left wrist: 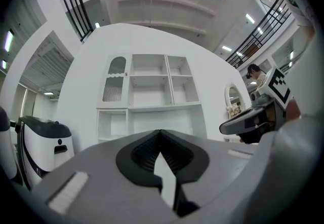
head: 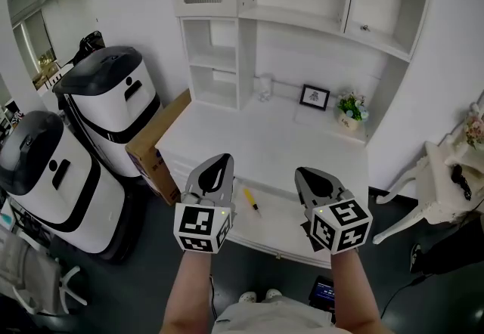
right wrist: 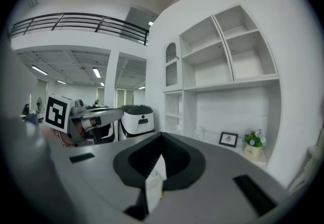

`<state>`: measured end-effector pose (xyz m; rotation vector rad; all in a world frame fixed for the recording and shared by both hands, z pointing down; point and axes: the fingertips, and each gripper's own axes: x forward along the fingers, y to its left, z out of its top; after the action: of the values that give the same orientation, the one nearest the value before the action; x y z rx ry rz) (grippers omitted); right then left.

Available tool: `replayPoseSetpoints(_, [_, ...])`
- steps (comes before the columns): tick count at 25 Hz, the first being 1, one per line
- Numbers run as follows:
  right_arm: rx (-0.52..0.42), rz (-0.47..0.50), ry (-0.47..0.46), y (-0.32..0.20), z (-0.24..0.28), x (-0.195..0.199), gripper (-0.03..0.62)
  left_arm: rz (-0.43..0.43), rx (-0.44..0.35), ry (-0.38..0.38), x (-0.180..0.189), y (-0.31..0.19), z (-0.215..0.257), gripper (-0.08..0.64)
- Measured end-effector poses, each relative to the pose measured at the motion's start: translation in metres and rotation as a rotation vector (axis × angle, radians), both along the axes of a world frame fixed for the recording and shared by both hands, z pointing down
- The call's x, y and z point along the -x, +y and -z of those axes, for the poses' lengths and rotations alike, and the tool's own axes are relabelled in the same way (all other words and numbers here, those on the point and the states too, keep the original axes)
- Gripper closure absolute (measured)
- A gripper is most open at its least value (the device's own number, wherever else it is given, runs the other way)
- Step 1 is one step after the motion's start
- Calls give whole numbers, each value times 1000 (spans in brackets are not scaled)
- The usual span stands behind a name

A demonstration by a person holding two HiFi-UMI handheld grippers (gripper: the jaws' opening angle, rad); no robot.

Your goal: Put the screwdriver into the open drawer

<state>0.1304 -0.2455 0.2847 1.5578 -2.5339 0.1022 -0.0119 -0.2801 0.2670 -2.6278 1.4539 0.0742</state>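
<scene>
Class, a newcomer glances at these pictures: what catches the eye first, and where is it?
The left tool and right tool, each bearing a black-and-white marker cube, hang shut and empty at the front of the white desk. A yellow screwdriver lies on the desk between them. Two large white machines with black tops stand on the floor at left.

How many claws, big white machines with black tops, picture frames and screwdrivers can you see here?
Claws: 2, left claw and right claw
White machines with black tops: 2
Picture frame: 1
Screwdriver: 1
Total: 6
</scene>
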Motion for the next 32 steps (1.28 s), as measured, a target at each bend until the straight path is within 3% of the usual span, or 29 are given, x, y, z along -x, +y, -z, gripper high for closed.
replayPoseSetpoints(18, [-226, -17, 71, 5, 106, -29, 584, 18, -84, 8, -33, 7, 74, 552])
replayPoseSetpoints(32, [-356, -105, 52, 23, 158, -65, 586, 18, -178, 31, -38, 19, 126, 552])
